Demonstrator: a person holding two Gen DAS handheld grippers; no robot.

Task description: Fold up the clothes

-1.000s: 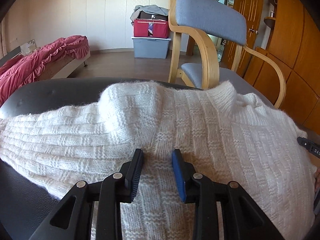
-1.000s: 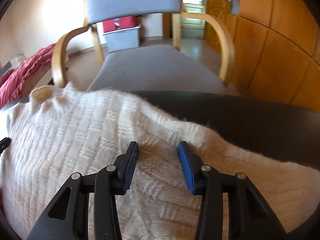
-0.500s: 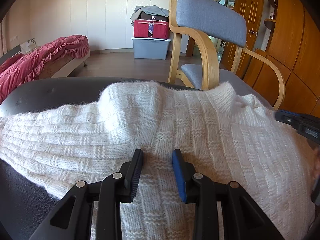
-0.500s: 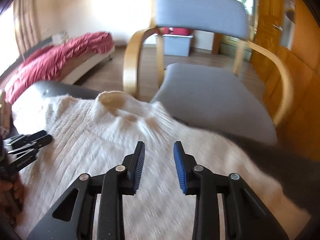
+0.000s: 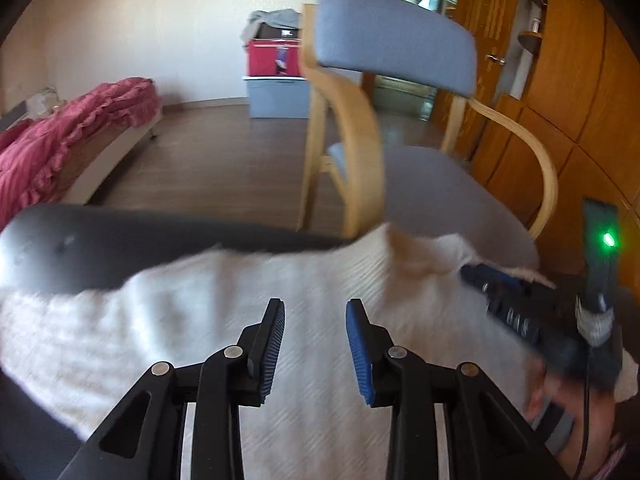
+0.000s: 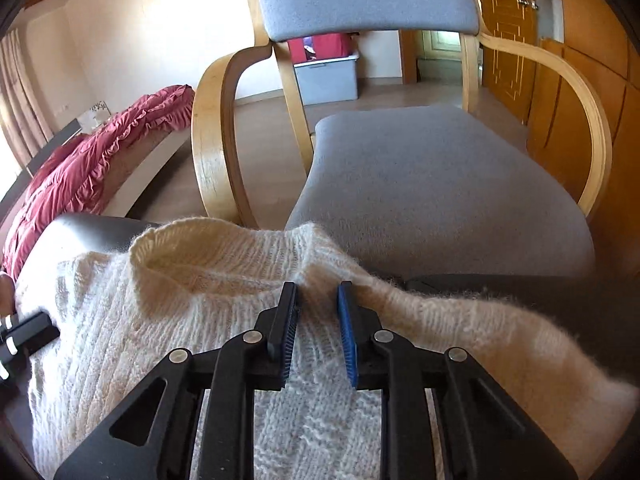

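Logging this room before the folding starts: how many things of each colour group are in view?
White: 1, knit sweater
Grey: 2, armchair, storage bin
Red: 2, ruffled bedspread, red box
Total: 5

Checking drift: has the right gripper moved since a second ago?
Yes. The right gripper moved left along the sweater, from the sleeve to the collar.
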